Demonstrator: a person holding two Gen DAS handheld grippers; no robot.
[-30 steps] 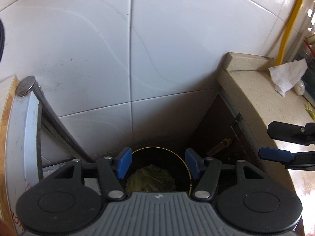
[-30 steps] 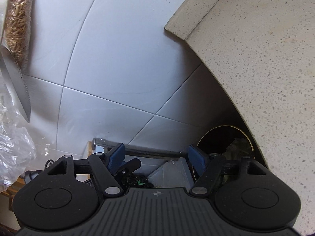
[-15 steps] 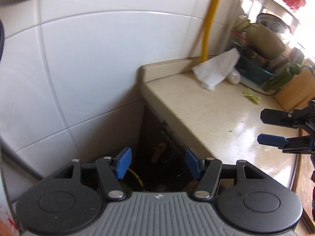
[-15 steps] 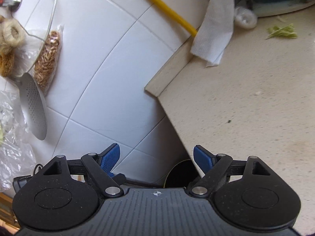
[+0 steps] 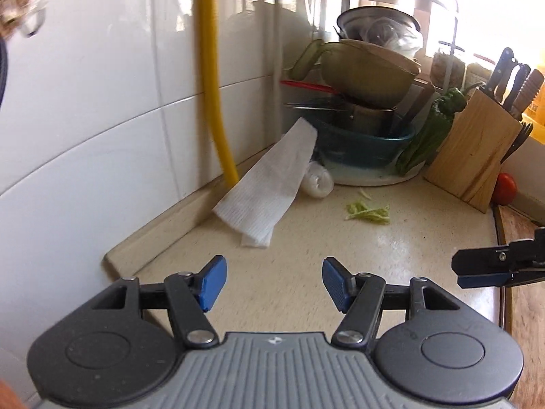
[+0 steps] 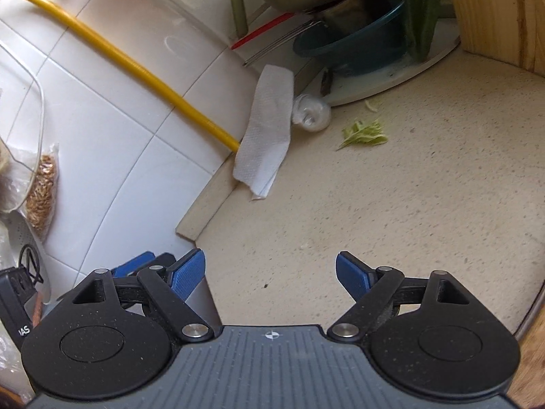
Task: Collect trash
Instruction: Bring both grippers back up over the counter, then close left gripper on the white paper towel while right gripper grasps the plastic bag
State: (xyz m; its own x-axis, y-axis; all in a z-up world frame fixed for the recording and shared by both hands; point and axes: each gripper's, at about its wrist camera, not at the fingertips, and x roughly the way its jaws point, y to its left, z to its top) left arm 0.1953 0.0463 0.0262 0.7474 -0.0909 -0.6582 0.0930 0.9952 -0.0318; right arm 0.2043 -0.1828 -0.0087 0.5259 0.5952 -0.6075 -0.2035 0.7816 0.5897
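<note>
While both grippers hung over the counter (image 5: 425, 259) with nothing in them, the trash was not yet picked up. The counter was the biggest thing, a pale speckled top with a white tiled wall (image 5: 102, 119) along its far side. At the back of the counter stood a stack of bowls (image 5: 368, 116) in a blue-green tub, and a wooden knife block (image 5: 477, 156) stood just beside the stack. A yellow pipe (image 5: 214, 78) ran down the wall to the back edge of the counter. The paper towel (image 5: 272, 184) lay at the back of the counter, right by the foot of the pipe, with its top end leaning up toward the tub. A small white crumpled ball (image 5: 316, 180) lay on the counter touching the towel, between it and the tub. Some green veggie scraps (image 5: 368, 211) lay on the counter near the ball, a bit out in the open. The left gripper (image 5: 272, 281) was over the near edge of the counter with its fingers wide apart and nothing between them. The right gripper (image 6: 270, 276) was over the counter too, its fingers also wide apart and holding nothing. I think three bits of trash were left to get: the towel, the ball and the scraps. The towel looked like the closest one to the left gripper. No bin showed in these views, so I could not tell how much trash was already put away.
</note>
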